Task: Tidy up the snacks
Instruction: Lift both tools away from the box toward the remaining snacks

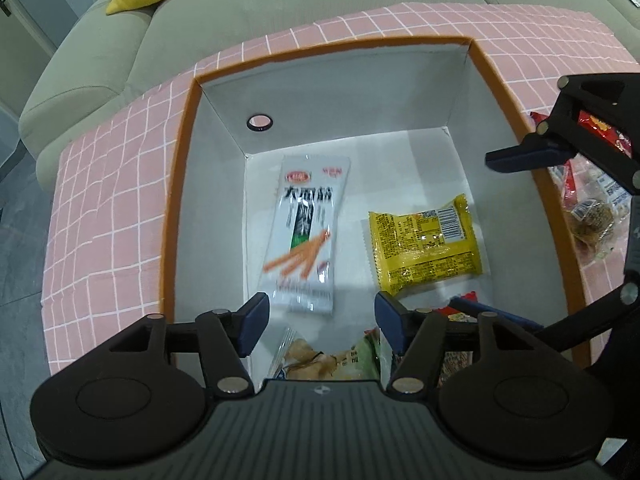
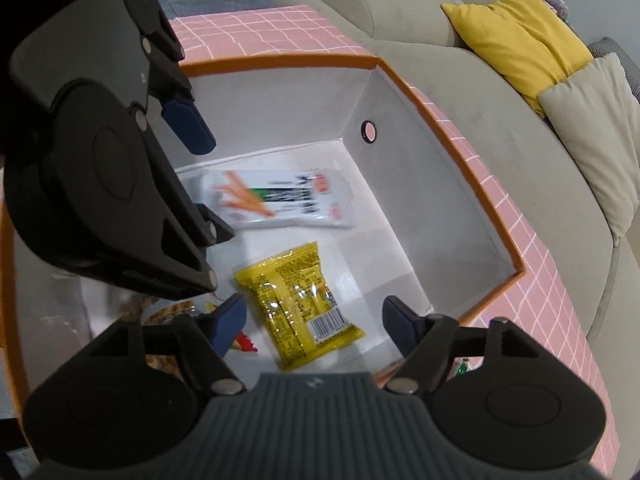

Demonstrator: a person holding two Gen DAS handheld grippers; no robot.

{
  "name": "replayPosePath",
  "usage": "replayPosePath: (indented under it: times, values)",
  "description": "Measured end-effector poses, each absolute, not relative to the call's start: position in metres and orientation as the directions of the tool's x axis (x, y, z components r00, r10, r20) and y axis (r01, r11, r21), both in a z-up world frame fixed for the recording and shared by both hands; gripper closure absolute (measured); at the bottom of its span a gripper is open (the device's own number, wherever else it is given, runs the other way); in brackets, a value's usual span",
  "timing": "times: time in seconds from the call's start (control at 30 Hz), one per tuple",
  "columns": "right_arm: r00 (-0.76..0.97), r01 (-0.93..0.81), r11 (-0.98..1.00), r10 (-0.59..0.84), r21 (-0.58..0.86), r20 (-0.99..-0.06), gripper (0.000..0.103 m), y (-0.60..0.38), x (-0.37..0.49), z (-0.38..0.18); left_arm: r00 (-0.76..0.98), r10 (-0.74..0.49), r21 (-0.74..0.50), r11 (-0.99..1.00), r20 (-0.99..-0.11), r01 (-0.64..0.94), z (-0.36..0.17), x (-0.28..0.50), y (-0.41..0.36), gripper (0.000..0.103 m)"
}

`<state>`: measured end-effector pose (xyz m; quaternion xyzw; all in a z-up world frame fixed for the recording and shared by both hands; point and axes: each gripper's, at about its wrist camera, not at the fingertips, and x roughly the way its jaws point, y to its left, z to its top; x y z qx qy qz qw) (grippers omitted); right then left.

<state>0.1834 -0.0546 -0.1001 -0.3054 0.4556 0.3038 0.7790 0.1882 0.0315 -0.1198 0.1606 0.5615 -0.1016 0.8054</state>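
Open left gripper [image 1: 318,318] above box [image 1: 180,184]

Bare box floor [image 1: 400,152] beyond white packet [image 1: 304,228], yellow packet [image 1: 424,246].

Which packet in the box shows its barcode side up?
The yellow packet; its barcode faces up. The white stick-snack packet beside it shows its printed front.

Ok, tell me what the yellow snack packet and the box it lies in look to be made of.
Yellow snack packet: glossy plastic film, likely; it shows glare, wrinkles and crimped end seals. Box: probably matte cardboard, with flat white walls, folded corners and an orange rim.
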Motion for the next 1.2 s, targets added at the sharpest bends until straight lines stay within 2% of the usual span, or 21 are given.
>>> replayPosePath:
  times: [0.2, 0.43, 0.9, 1.07, 1.2]
  values:
    - [0.384, -0.728, 0.669, 0.217, -0.149, -0.898, 0.019, -0.065, 0.180, -0.073, 0.377, 0.009, 0.143, 0.934, -0.926, 0.329, -0.099, 0.181, 0.036, 0.030]
    - [0.455, -0.635, 0.766, 0.270, -0.096, -0.849, 0.018, -0.098, 0.163, -0.037, 0.479, -0.027, 0.122, 0.953, -0.877, 0.277, -0.065, 0.161, 0.040, 0.029]
    - [0.620, -0.422, 0.906, 0.321, 0.040, -0.716, 0.018, -0.173, 0.098, 0.016, 0.662, -0.181, -0.045, 0.975, -0.728, 0.217, -0.004, 0.099, -0.004, 0.029]
    - [0.675, -0.365, 0.931, 0.280, 0.021, -0.683, 0.018, -0.198, 0.074, 0.022, 0.693, -0.203, -0.081, 0.976, -0.692, 0.204, -0.002, 0.082, -0.022, 0.028]
    - [0.691, -0.316, 0.948, 0.254, 0.034, -0.676, 0.018, -0.216, 0.058, 0.016, 0.683, -0.222, -0.097, 0.971, -0.696, 0.216, -0.011, 0.074, -0.039, 0.028]
